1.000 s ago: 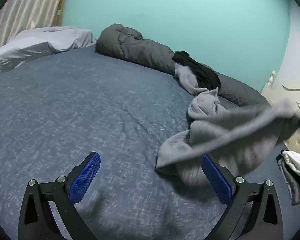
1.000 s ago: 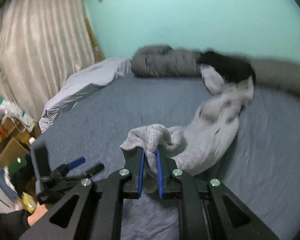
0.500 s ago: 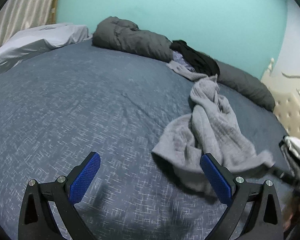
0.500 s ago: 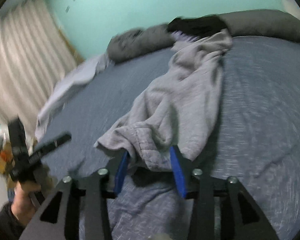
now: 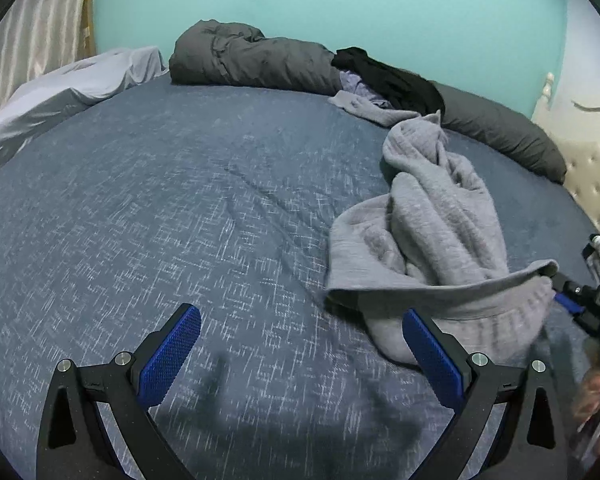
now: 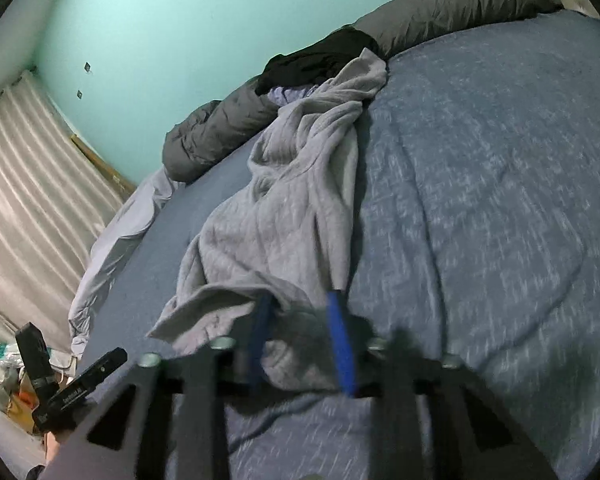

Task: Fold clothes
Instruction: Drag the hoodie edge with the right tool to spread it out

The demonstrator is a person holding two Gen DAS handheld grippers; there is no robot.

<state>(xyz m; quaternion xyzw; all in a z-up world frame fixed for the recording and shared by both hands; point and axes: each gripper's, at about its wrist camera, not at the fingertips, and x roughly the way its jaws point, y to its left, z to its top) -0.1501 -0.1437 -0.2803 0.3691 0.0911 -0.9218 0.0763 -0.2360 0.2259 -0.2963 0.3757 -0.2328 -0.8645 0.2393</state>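
Garment: grey sweatshirt [image 5: 432, 236], crumpled, lying on bed [image 5: 180, 200] twd the headboard-side edge, one end reaching the dark duvet roll [image 5: 252, 58] at the wall edge.
Left claw [image 5: 300, 360]: released, wide apart, over bare bed, nothing in it.
Right claw [image 6: 300, 344]: blurred; hem of sweatshirt sits betw. the blue pads, gap visible — can't tell if clenched.
Other clothes: black garment [image 5: 388, 74] on the duvet roll.

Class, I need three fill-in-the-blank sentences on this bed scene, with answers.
1. The crumpled grey fleece garment lies on the ____ bedspread.
2. The left gripper is ____ and holds nothing.
3. The black garment rests on the dark grey ____ by the wall.

Answers: blue; open; duvet
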